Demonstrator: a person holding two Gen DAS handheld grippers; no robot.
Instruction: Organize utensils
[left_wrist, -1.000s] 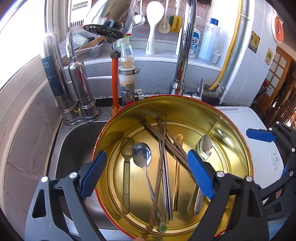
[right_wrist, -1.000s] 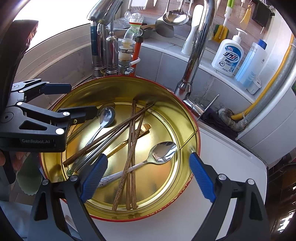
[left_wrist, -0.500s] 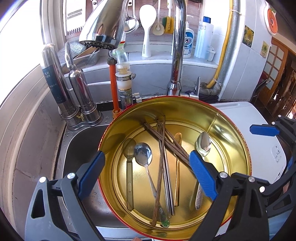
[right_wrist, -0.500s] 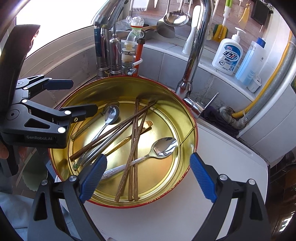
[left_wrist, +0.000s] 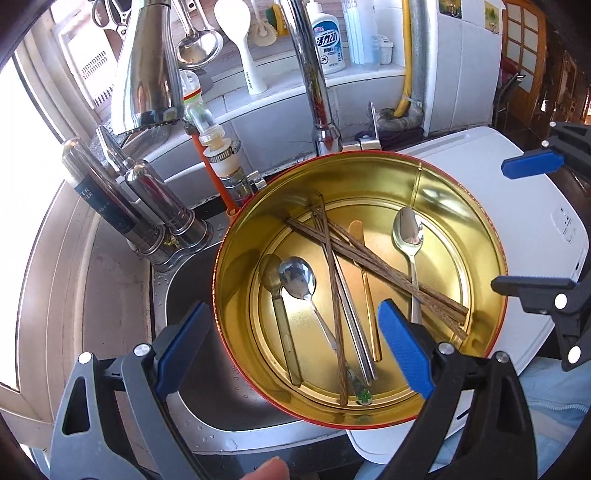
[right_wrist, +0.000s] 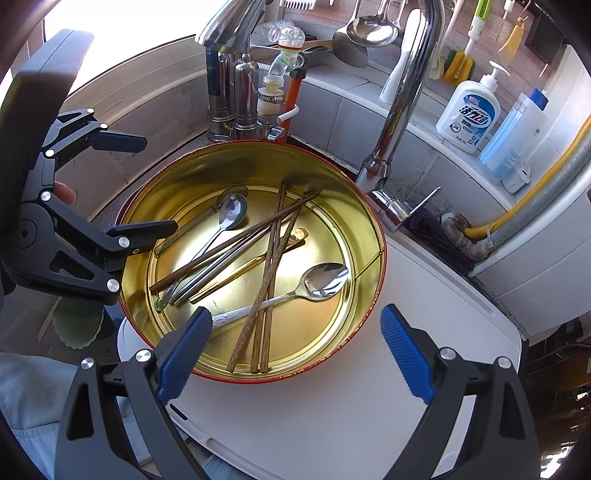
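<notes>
Tin (left_wrist: 436, 192): a round, gold-lined tin with a red outer rim stood partly on the white board (right_wrist: 369, 406) and partly over the sink (left_wrist: 207, 376). It was open at the top and held all the utensils.
Tin contents, spoons: one steel spoon (right_wrist: 325, 280) lay alone on the right side of the floor, bowl up, its pale handle passing under the chopsticks. A second steel spoon (left_wrist: 297, 277) lay on the left, and a dull gold spoon (left_wrist: 271, 271) lay just beside it, nearer the wall.
Tin contents, chopsticks: the wooden chopsticks (right_wrist: 267, 273) lay crossed over one another in the middle, some running to the near wall. Steel chopsticks (left_wrist: 354, 332) lay among them.
Tin contents, gold piece: a slim gold utensil (left_wrist: 364, 284) lay between the crossed sticks; I could not tell whether it was a knife or a spoon.
Left gripper (left_wrist: 291, 343): my jaws stood wide apart above the tin's left half and held nothing.
Right gripper (right_wrist: 295, 350): my jaws stood wide apart at the tin's near edge and held nothing.
Sink: it lay left of the board and showed only water drops.
Ledge: a soap bottle (right_wrist: 469, 114) stood behind the tap (right_wrist: 402, 92).
Wall: a ladle (right_wrist: 371, 31) and brushes hung above the ledge.
</notes>
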